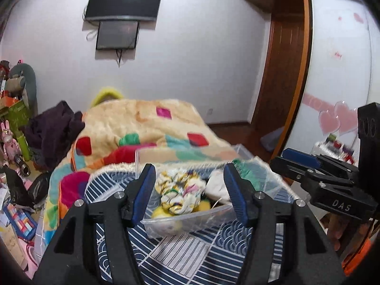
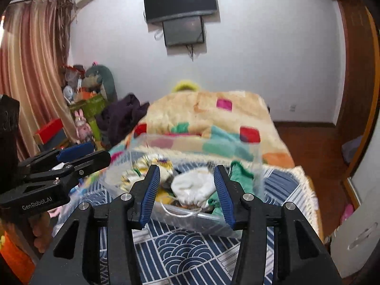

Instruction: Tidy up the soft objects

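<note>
A clear plastic bin [image 1: 190, 220] sits on a blue patterned mat [image 1: 187, 256] on the bed; it also shows in the right wrist view [image 2: 190, 220]. It holds soft items: a yellow-white floral cloth [image 1: 180, 192], a white pouch [image 2: 194, 185] with a drawstring, a green cloth [image 2: 241, 175] and something yellow [image 1: 161, 213]. My left gripper [image 1: 188, 178] is open and empty, just in front of the bin. My right gripper [image 2: 186, 178] is open and empty, its fingers either side of the white pouch in view. Each gripper shows in the other's view, the right one [image 1: 315, 163] and the left one [image 2: 71, 154].
A colourful fleece blanket [image 1: 147, 123] covers the bed beyond the mat [image 2: 185, 249]. A dark garment [image 1: 54, 128] lies at the bed's left edge. Toys and boxes [image 1: 14, 118] crowd the floor at left. A wardrobe [image 1: 337, 71] stands at right, two screens [image 1: 123, 2] hang on the wall.
</note>
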Motion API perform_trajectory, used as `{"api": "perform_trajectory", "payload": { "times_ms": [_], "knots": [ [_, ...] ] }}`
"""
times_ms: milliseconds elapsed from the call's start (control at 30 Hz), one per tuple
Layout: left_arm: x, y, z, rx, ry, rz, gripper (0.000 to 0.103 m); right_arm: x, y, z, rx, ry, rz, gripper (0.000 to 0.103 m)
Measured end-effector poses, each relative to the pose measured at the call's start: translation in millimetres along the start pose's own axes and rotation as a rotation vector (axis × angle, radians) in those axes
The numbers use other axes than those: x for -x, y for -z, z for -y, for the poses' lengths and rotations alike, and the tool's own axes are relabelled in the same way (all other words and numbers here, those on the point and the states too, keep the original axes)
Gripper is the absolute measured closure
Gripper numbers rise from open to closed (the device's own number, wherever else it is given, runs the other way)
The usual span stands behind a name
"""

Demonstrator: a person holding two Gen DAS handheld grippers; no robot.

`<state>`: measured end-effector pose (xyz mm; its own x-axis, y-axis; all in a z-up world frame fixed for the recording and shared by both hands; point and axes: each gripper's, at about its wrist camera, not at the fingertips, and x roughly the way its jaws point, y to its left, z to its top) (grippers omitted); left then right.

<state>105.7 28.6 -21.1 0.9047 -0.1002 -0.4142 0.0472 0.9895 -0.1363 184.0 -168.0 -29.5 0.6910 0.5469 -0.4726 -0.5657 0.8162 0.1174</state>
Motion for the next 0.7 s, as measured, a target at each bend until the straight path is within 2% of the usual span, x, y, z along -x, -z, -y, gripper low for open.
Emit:
{"api": "perform_trajectory", "payload": {
  "times_ms": [67,167,233,400,467,633,700],
  "knots": [
    [13,-6,5,-0.010,-0.003,0.038,0.044,15,-6,-3,0.004,-0.003,0.044,0.057],
    [34,-13,10,-0.025,-0.001,0.090,0.043,37,-12,-7,0.009,0.002,0.116,0.047],
    [46,-17,13,-0.029,0.012,0.116,0.038,51,-16,-9,0.009,0.004,0.160,0.044],
    [69,-20,19,-0.035,0.014,0.170,0.017,74,-22,-13,0.008,0.022,0.245,0.023],
    [75,-20,20,-0.033,0.013,0.184,0.009,78,-22,-14,0.010,0.024,0.261,0.021],
    [91,-19,24,-0.043,-0.017,0.227,0.000,86,-20,-18,0.011,0.044,0.285,0.010],
    [95,-19,25,-0.047,-0.026,0.234,0.000,90,-18,-18,0.007,0.055,0.297,0.000]
  ]
}}
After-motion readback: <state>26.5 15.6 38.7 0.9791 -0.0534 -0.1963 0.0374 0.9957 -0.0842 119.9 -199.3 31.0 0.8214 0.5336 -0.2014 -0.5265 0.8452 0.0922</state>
